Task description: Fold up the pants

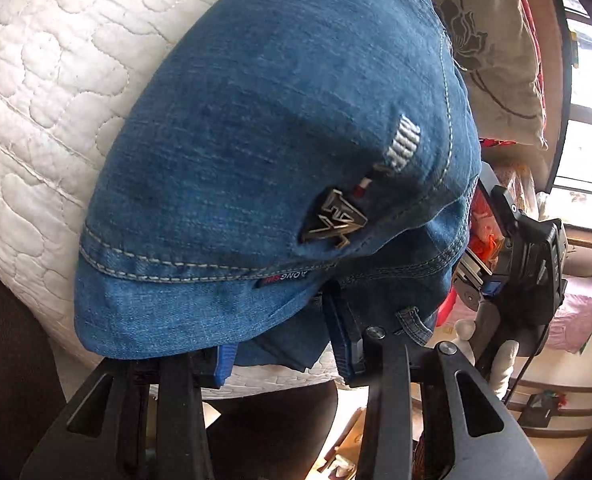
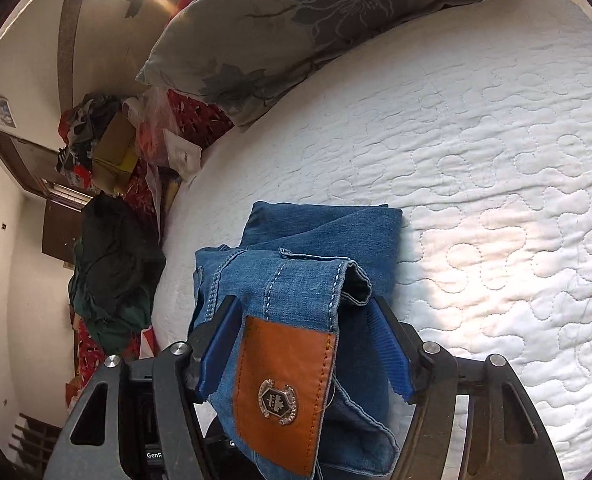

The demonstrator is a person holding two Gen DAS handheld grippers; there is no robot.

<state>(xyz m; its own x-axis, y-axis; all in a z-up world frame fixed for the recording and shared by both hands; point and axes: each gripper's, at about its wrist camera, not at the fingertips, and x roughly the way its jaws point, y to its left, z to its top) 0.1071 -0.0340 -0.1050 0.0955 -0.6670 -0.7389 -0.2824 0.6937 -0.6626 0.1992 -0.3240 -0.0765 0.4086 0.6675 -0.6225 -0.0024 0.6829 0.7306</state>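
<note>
Blue denim pants [image 1: 280,132] lie folded on a white quilted mattress [image 1: 36,92]. In the left wrist view they fill the frame, back pocket with a metal badge [image 1: 334,220] toward me. My left gripper [image 1: 284,350] has its blue-padded fingers [image 1: 224,364] around the near edge of the denim. In the right wrist view my right gripper [image 2: 304,340] holds the waistband [image 2: 292,292] with its orange leather patch [image 2: 284,392] between the blue pads [image 2: 220,344]. The right gripper also shows in the left wrist view [image 1: 508,240].
A grey floral pillow [image 2: 296,20] lies at the head of the mattress [image 2: 496,160]. Beside the bed are a pile of clothes and boxes [image 2: 108,144] and a dark green garment [image 2: 112,268]. A window [image 1: 588,132] is at the right.
</note>
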